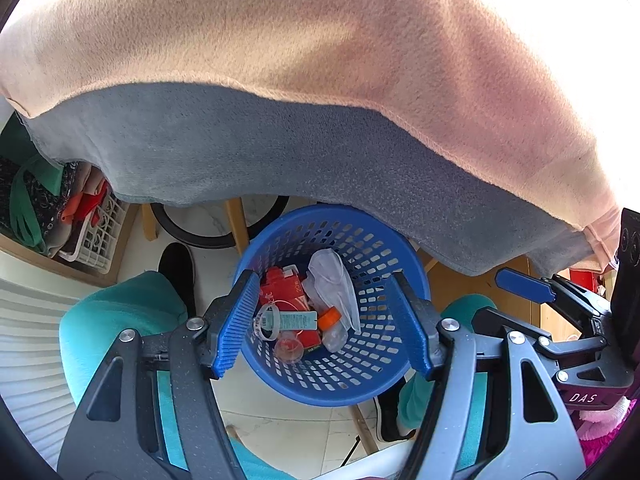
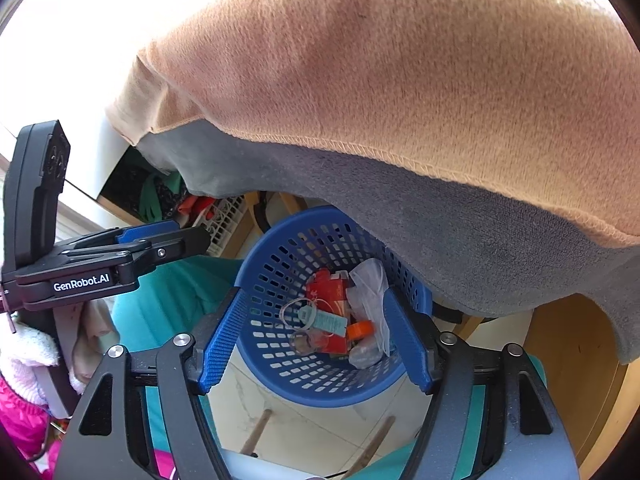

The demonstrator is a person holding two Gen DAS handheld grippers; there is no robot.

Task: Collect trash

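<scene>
Blue basket on pale tiled floor

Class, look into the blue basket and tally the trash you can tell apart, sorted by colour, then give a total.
Inside the blue basket:
Red carton: 1
Orange cap: 1
Teal label tag: 1
Clear plastic bag: 1
Clear cup: 1
Total: 5

A blue perforated basket sits below and just ahead of both tongs, framed between their tips. In it lie a red carton, a crumpled clear bag, a teal tag, an orange cap and a clear cup, heaped together.
</scene>
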